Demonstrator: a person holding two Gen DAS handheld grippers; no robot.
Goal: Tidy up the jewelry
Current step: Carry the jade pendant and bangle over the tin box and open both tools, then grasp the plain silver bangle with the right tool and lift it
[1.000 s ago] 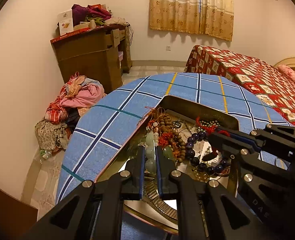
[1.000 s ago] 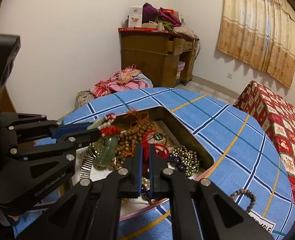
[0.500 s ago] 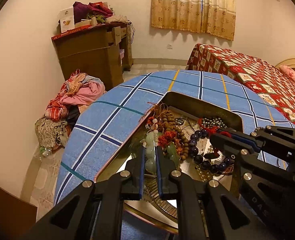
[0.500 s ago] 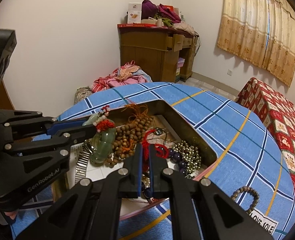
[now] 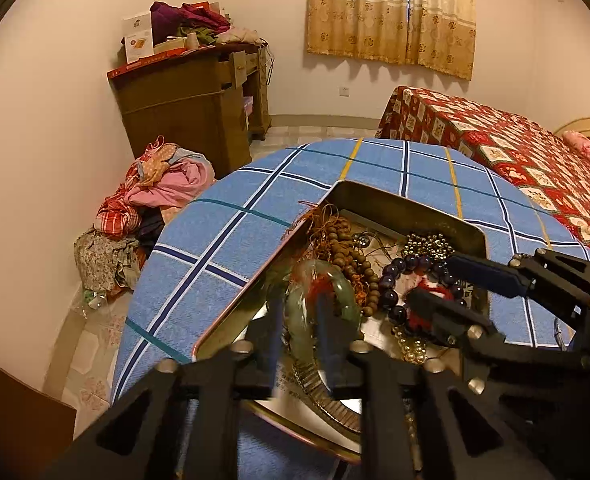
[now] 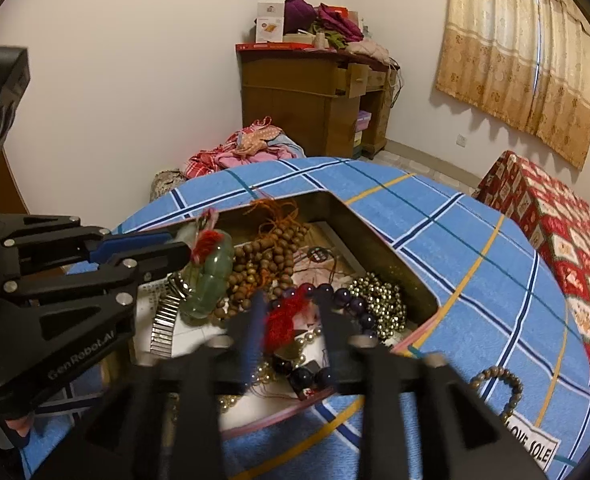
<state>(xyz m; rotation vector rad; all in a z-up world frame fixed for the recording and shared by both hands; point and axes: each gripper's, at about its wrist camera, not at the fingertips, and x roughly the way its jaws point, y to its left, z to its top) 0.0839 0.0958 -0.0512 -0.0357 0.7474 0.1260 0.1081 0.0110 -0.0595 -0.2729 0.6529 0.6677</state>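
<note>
A metal tin [image 5: 415,208] [image 6: 375,240] full of tangled jewelry sits on a blue checked cloth. My left gripper [image 5: 299,326] [image 6: 175,245] hovers over its near left part, jaws opening. A pale green jade bangle [image 5: 301,316] [image 6: 211,276] with a red tassel lies between the fingers, loose and blurred. My right gripper [image 6: 291,326] [image 5: 435,280] is over the tin's near right, jaws also opening, with a red tassel [image 6: 283,320] between them and gaps on both sides. Brown wooden beads [image 5: 347,252] [image 6: 263,264], dark purple beads [image 5: 391,280] [image 6: 343,296] and gold beads [image 6: 379,296] fill the tin.
A brown bead bracelet [image 6: 499,392] lies on the cloth right of the tin, near a printed label [image 6: 531,448]. A metal watch band [image 6: 163,320] rests in the tin. Beyond the table stand a wooden desk [image 5: 191,100], a clothes pile [image 5: 155,192] and a red-covered bed [image 5: 515,152].
Both grippers were shut, the left on the green bangle, the right on the red tassel strand. Their jaws have now parted and both pieces sit loose between the fingers.
</note>
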